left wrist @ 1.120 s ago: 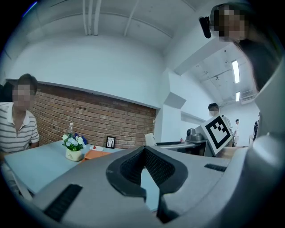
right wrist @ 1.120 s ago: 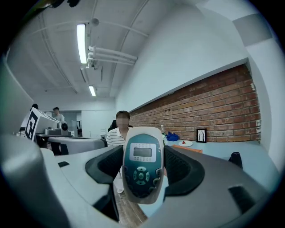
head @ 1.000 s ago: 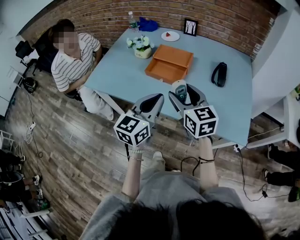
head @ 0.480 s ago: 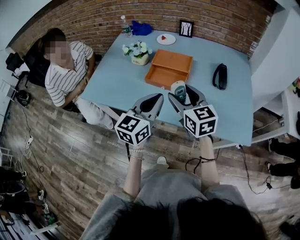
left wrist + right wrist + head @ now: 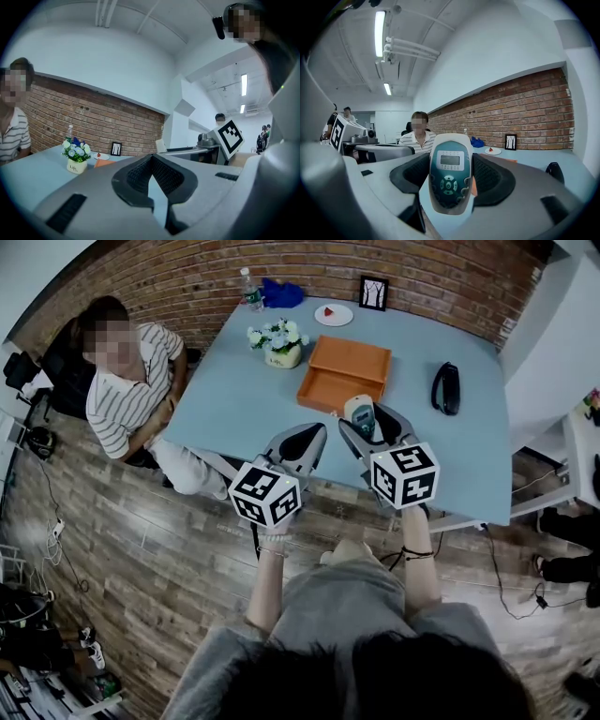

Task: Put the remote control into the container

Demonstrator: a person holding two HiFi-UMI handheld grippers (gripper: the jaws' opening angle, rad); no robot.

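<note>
The remote control [image 5: 450, 176] has a white rounded casing, a dark teal face, a small grey screen near its top and a ring of buttons below. It stands upright between the jaws of the right gripper [image 5: 450, 161], which press on its two sides. In the head view it is held in the air over the near part of the light blue table [image 5: 244, 399], just short of the container [image 5: 344, 371], an open, shallow orange tray. The left gripper [image 5: 151, 158] has its jaw tips together, with nothing between them.

There is one remote and one container. The table also holds one flower pot [image 5: 278, 341], one plate [image 5: 333, 314], one picture frame [image 5: 373, 292], one bottle [image 5: 247, 289] and one black oblong item [image 5: 445, 387].
</note>
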